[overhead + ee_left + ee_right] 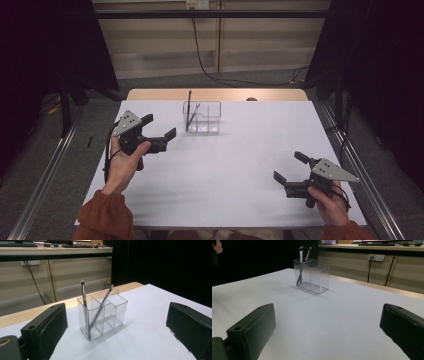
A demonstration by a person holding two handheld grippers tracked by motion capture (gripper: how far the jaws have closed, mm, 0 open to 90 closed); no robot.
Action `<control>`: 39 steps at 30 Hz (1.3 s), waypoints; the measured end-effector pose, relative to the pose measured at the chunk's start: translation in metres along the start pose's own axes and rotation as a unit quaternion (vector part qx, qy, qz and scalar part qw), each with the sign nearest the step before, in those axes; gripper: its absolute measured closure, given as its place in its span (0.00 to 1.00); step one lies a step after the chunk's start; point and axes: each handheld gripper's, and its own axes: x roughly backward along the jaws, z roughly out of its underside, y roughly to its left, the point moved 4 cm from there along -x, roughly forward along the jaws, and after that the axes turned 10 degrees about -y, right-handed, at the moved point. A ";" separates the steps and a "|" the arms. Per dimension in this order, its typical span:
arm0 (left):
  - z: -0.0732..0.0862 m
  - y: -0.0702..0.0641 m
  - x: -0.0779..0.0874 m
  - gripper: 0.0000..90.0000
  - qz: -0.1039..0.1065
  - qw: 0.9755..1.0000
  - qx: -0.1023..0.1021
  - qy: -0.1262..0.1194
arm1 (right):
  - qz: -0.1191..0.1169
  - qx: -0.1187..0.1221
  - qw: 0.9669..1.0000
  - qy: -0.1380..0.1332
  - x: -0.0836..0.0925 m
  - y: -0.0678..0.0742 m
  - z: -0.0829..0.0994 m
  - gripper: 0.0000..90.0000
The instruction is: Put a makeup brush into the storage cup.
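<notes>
A clear plastic organiser point(202, 117) with three compartments stands upright near the far middle of the white table point(225, 165). Two makeup brushes point(190, 112) lean in its left end. In the left gripper view the organiser point(103, 313) stands close ahead, with one brush point(85, 307) upright and the other brush point(101, 305) slanting. My left gripper point(160, 126) is open just left of the organiser, holding nothing. At the near right my right gripper point(290, 166) is open and empty too, and its view has the organiser point(312, 276) farther off.
A wooden strip point(217, 94) runs along the table's far edge. Behind it lie a grey floor with a black cable point(210, 70) and pale cabinets. Metal rails point(45, 180) flank the table on both sides. Dark curtains hang at the left and right.
</notes>
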 end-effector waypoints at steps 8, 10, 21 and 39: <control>0.001 0.001 0.018 0.04 -0.010 1.000 0.005 -0.004 | -0.002 0.002 1.000 0.000 0.000 0.001 0.000 0.00; 0.003 0.000 0.021 0.04 -0.008 1.000 0.004 -0.006 | -0.001 0.003 1.000 0.001 0.000 0.001 0.000 0.00; 0.018 -0.003 0.036 0.04 -0.014 1.000 -0.007 -0.009 | 0.003 0.001 1.000 0.001 0.002 0.000 0.000 0.00; 0.042 -0.007 0.065 0.04 -0.019 0.999 -0.005 -0.029 | 0.005 0.002 1.000 0.001 0.005 0.000 0.000 0.00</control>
